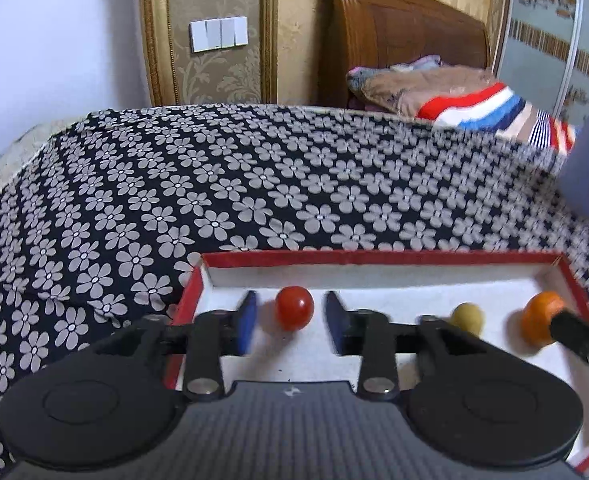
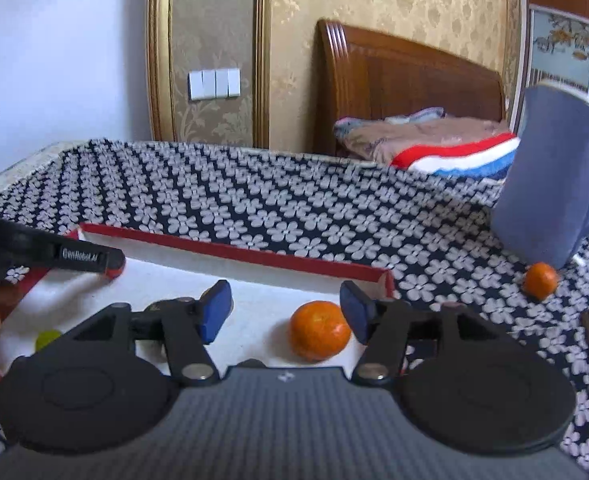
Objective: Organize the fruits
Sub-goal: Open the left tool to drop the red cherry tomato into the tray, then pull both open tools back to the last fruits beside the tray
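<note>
Red-rimmed tray (image 1: 382, 258) holds tomato (image 1: 293, 307), mandarin (image 2: 320, 330); both tools spread, empty.

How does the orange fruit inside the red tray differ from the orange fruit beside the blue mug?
The orange fruit in the tray lies on the white floor of the red tray, between the open fingers of the right gripper; the orange fruit by the mug lies outside, on the flowered cloth, at the base of the blue mug. The first looks larger, though it is also nearer the camera. Both are round and orange, and neither is gripped.
</note>
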A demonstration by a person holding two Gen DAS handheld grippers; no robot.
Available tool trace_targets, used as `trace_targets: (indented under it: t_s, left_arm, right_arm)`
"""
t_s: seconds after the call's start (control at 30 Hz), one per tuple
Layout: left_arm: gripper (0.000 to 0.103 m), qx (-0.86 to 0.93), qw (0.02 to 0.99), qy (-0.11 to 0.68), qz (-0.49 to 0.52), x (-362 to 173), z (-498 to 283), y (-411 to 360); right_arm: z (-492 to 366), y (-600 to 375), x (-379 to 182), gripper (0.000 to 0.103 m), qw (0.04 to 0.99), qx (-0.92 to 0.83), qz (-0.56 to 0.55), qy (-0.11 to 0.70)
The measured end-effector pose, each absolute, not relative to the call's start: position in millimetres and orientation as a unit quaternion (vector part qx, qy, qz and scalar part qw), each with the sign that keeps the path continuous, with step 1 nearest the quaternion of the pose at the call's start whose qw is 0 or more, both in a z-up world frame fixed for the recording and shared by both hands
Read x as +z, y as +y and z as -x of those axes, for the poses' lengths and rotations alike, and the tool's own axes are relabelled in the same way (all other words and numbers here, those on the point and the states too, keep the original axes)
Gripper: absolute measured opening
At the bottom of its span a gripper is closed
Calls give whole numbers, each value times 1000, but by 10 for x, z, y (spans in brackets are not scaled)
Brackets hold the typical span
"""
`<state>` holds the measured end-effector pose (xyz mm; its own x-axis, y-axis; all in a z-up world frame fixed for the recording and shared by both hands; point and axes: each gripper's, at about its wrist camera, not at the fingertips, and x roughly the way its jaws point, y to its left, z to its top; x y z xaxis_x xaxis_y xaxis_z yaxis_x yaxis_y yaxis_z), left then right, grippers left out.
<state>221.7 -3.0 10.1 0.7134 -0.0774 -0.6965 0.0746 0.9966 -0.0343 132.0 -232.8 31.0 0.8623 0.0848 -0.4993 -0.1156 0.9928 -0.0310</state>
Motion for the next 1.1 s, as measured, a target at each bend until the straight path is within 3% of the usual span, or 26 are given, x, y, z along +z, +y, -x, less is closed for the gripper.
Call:
trace_targets:
  t_s: [0.03,0.07,0.3,0.7,1.1]
  left_arm:
    - [62,-34,929,370,7,133,-2188,5]
    - [67,-22,933,359,6,166,-2147,33]
    - [67,-10,951,309,-8,432,-1681,166]
    - [67,-25,963,268,-20,391,-512,287]
    - [68,9,961,278,-6,255,-302,561]
  right_arm:
    - [-1239,-2340,344,62,966,54,29,249]
    - [-1162,-2355,375,62,968,57,27,242]
    - [-592,-2389,466,78,977,63,19,202]
    - [-13,-2296,98,78,964,93,44,243]
    - [-72,-1911,-113,87,958,57,123,251]
